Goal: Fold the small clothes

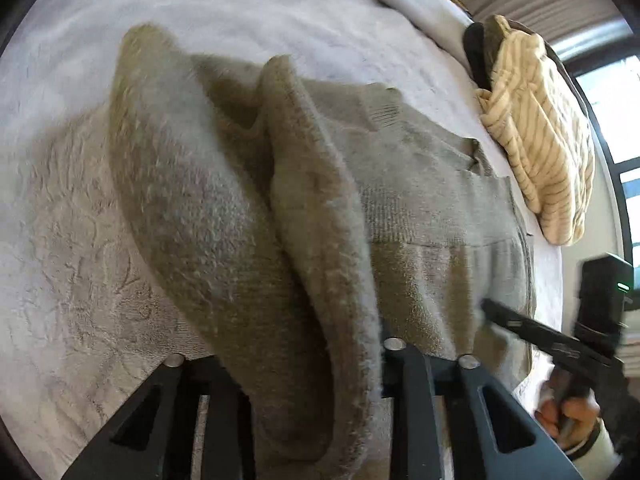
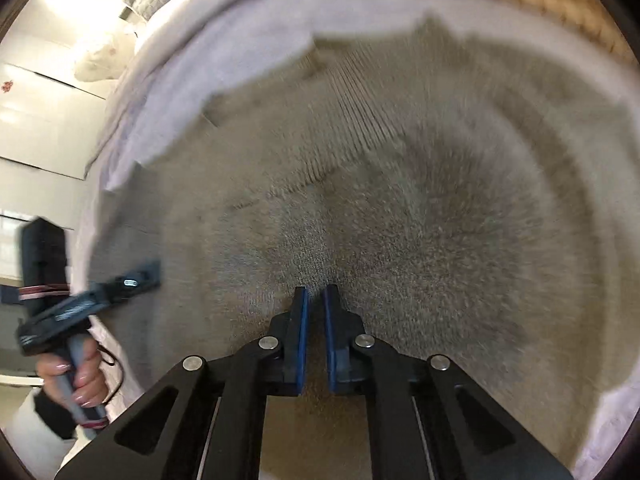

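A grey-brown knit sweater (image 1: 420, 200) lies on a pale fuzzy blanket (image 1: 240, 4). My left gripper (image 1: 316, 360) is shut on a thick fold of the sweater, which drapes over its fingers and hides the tips. My right gripper (image 2: 315, 292) hovers just over the sweater (image 2: 420, 220); its blue-padded fingers (image 2: 302, 320) stand nearly together with a narrow gap and hold nothing. The right gripper also shows in the left wrist view (image 1: 496, 310), at the sweater's right edge. The left gripper shows in the right wrist view (image 2: 144, 274), on the sweater's left edge.
A cream striped garment (image 1: 540, 140) lies folded at the blanket's far right, on dark clothes (image 1: 478, 56). A window (image 1: 616, 120) and curtains are beyond. White cabinets (image 2: 44, 120) and a pillow (image 2: 104, 60) stand left of the bed in the right wrist view.
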